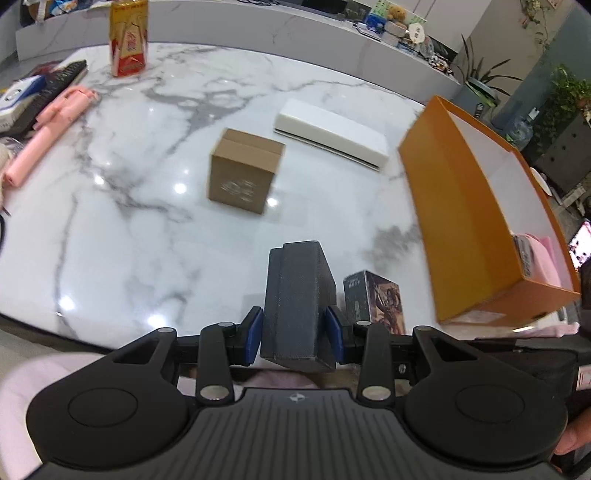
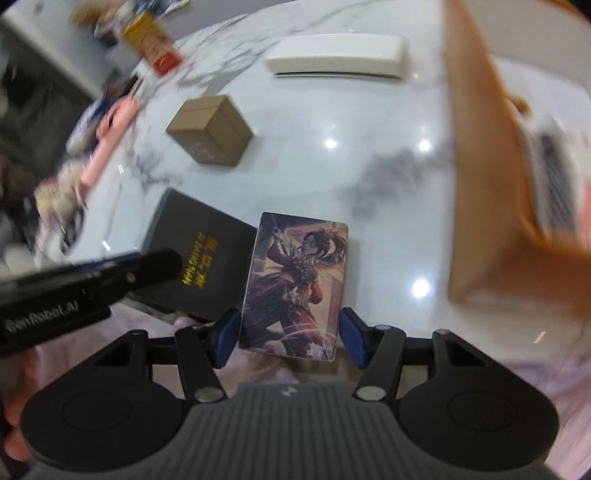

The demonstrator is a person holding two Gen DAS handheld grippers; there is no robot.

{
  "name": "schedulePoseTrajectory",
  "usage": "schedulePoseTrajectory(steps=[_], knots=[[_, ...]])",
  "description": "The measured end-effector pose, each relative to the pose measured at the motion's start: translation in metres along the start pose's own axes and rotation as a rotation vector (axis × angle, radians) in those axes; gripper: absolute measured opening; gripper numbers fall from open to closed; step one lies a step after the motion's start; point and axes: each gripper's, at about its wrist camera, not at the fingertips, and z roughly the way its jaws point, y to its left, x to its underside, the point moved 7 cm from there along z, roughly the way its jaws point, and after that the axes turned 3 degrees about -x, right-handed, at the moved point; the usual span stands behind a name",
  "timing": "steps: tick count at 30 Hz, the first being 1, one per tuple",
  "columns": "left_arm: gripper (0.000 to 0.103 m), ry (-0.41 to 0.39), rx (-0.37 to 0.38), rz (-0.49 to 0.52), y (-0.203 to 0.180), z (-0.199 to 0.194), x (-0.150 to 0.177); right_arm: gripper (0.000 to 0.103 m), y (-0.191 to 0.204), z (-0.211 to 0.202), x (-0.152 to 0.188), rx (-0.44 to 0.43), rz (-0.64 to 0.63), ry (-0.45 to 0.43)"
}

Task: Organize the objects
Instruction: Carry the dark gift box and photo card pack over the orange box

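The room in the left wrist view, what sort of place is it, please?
Probably an office reception or lounge, not a kitchen: a glossy marble table curves in front of a long white counter loaded with small display items, with potted plants and a water cooler bottle beyond.

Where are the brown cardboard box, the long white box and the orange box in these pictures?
Brown box (image 1: 242, 171), left wrist view, on its front face.
White box (image 1: 332, 133), left wrist view, on its top face.
Orange box (image 1: 454, 225), left wrist view, on its outer side wall.
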Motion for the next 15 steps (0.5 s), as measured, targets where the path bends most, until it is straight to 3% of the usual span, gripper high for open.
schedulePoseTrajectory(steps=[5,12,15], knots=[[0.042,0.007,0.045,0.004,-0.025,0.004,0.010,0.061,-0.030,-0.010,0.010,-0.165,0.238,-0.016],[0.039,0.066,0.165,-0.078,-0.054,0.011,0.024,0.061,-0.063,-0.023,0.015,-0.199,0.341,-0.076],[0.039,0.086,0.204,-0.098,-0.066,0.017,0.030,0.062,-0.082,-0.023,0.019,-0.261,0.433,-0.075]])
